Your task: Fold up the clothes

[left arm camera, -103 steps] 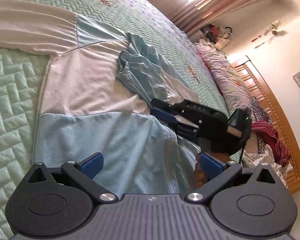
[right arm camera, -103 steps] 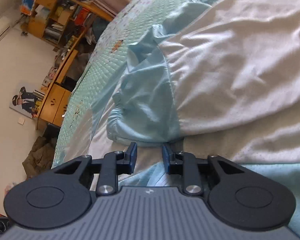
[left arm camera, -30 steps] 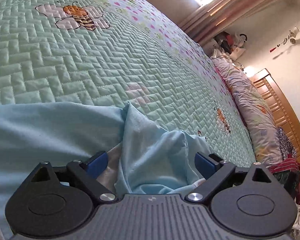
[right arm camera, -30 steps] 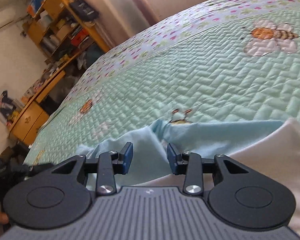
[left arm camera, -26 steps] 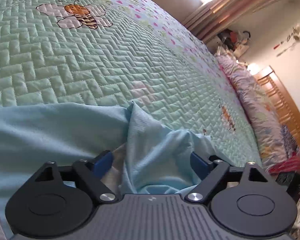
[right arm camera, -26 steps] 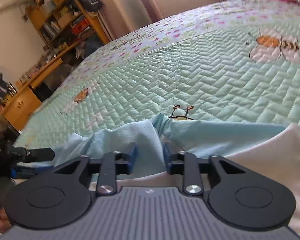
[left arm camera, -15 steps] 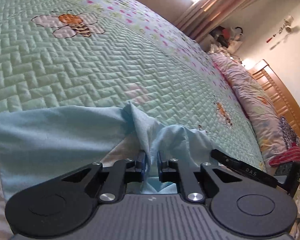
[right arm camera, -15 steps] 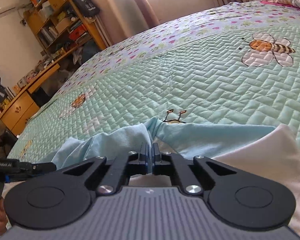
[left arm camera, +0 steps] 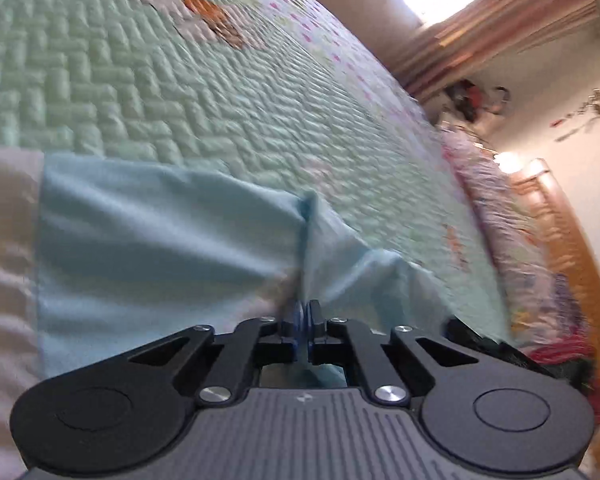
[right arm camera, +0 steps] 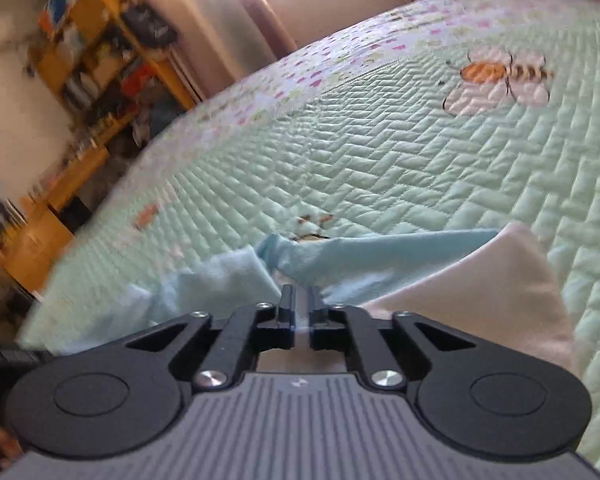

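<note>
On the bed, over the green quilted bedspread [left arm camera: 220, 92], lies the garment [left arm camera: 160, 232], a piece of light blue and white cloth, and both grippers have it by the blue edge. The left gripper [left arm camera: 302, 312] has its two fingers pressed nearly together, with only a thin fold of the blue cloth between the pads; the cloth goes up from there in a small ridge and spreads to the left, flat on the bedspread, where it meets a white part at the left border of the view. The right gripper [right arm camera: 300, 300] is also closed on the garment, its jaws with a narrow gap in which a thin layer of pale cloth is held. In front of it the blue cloth [right arm camera: 340, 256] makes a pinched peak and runs to both sides, and a white panel [right arm camera: 480, 296] of the same garment lies just to the right of the fingers, on the bedspread. An embroidered bee [right arm camera: 500, 76] is on the bedspread, well apart from the garment, farther up the bed. In the left wrist view there is a wooden headboard [left arm camera: 572, 240] and pillows [left arm camera: 500, 200] at the right, and in the right wrist view wooden shelves [right arm camera: 100, 52] with many things stand at the wall at the left. Both pictures are a little blurred.
</note>
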The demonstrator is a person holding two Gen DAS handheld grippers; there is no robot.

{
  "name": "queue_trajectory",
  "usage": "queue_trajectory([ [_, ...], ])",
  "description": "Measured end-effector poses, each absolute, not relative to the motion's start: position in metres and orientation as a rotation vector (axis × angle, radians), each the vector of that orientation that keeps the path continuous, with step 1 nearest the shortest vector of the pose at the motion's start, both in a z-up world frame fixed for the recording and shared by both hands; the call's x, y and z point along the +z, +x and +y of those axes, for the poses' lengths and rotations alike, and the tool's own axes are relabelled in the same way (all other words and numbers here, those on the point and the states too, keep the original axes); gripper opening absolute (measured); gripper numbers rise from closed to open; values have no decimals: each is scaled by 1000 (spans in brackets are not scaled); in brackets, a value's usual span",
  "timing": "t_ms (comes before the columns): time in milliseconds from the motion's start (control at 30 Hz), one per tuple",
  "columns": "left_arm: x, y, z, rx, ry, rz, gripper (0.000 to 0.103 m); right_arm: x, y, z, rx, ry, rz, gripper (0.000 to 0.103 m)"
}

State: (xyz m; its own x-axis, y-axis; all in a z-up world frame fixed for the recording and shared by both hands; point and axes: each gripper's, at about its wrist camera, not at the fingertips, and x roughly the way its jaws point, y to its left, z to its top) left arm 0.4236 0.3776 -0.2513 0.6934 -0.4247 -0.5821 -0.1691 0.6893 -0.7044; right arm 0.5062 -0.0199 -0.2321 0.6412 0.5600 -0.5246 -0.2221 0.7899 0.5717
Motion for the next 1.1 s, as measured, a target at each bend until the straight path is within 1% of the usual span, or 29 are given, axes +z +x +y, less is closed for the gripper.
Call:
queue_trajectory([
  [33, -250, 424, 376, -168, -813, 811, 21, -232, 507, -22, 477, 526, 748, 35],
  [67, -249, 424, 375, -174, -808, 808, 25, -232, 507, -22, 483, 540, 740, 49],
  [100, -248, 425, 373, -178, -803, 807, 32, -231, 508, -20, 492, 532, 732, 51],
  [133, -247, 427, 371, -176, -797, 811, 35, -230, 509, -16, 503, 515, 732, 51],
  [200, -246, 431, 367, -172, -782, 820, 35, -230, 513, -3, 541, 456, 751, 51],
  [233, -245, 434, 364, -172, -760, 826, 34, -231, 514, 5, 565, 423, 761, 49],
  [267, -244, 436, 360, -172, -735, 833, 32, -231, 513, 14, 582, 374, 768, 42],
  [300, -243, 439, 355, -169, -702, 846, 17, -230, 512, 23, 589, 313, 770, 35],
  [333, -241, 441, 352, -165, -669, 859, 1, -229, 510, 32, 588, 247, 768, 18],
  [367, -239, 441, 349, -160, -636, 867, 1, -226, 506, 40, 576, 186, 763, 6],
  [433, -234, 438, 345, -150, -601, 855, 1, -221, 501, 47, 556, 111, 748, 2],
  [567, -229, 424, 357, -118, -627, 836, 1, -213, 496, 35, 514, 95, 734, 1],
  [667, -236, 422, 360, -108, -636, 848, 1, -215, 503, 22, 502, 131, 766, 1],
  [800, -243, 429, 365, -134, -662, 876, 3, -229, 509, 8, 499, 264, 809, 1],
  [867, -244, 430, 368, -145, -677, 878, 7, -233, 509, 1, 506, 319, 820, 1],
  [900, -243, 429, 370, -147, -691, 873, 12, -233, 509, -3, 506, 344, 822, 2],
  [933, -241, 428, 373, -150, -701, 858, 24, -233, 508, -8, 500, 373, 819, 5],
  [967, -239, 426, 375, -150, -711, 841, 32, -232, 507, -12, 493, 402, 810, 10],
  [1000, -235, 421, 378, -132, -717, 814, 46, -229, 505, -15, 485, 430, 794, 14],
  [1033, -229, 417, 381, -95, -711, 785, 57, -225, 502, -18, 474, 453, 771, 22],
  [1100, -215, 410, 382, -22, -683, 726, 70, -217, 497, -21, 461, 481, 724, 23],
])
